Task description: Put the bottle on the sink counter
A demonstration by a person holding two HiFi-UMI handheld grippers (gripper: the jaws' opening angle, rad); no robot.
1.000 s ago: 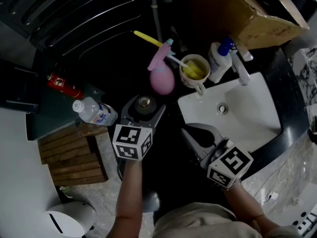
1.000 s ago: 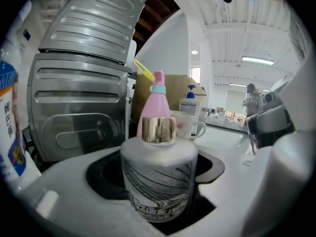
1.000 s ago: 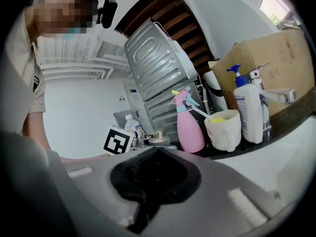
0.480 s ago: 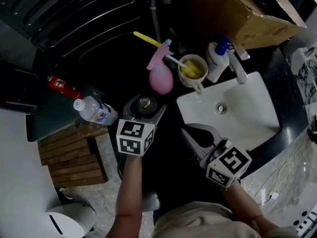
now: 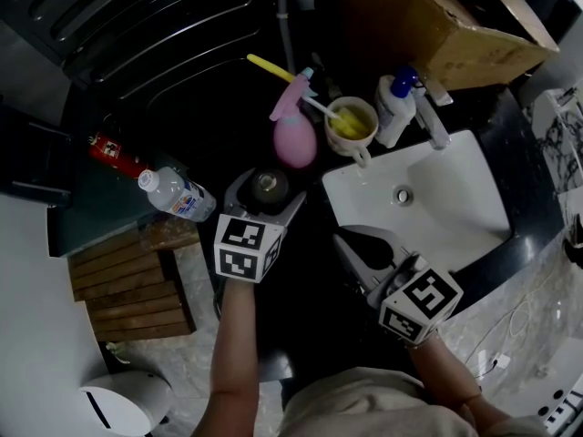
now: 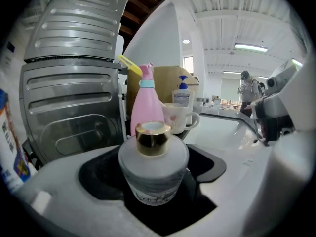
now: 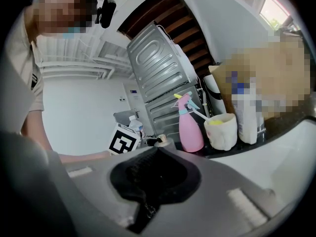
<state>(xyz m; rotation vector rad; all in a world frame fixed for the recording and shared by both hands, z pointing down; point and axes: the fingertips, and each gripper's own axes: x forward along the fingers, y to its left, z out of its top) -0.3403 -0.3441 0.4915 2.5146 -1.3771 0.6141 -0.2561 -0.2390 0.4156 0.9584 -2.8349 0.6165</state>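
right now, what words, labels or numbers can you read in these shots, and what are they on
None can be read.
Bottle in the left gripper: dark print near its base, blurred.
Clear plastic bottle: blue label, too small.
Red can: label, too small.
Pump bottle: label, blurred.
Marker cubes: square patterns, no words.

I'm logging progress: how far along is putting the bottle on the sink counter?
Done: the left gripper has the bottle clamped upright and holds it at the dark counter, between the pink sprayer and the sink. In hand: the placing; whether its base touches the counter can't be told. Left: set it down and open the jaws. The right gripper is shut and empty.
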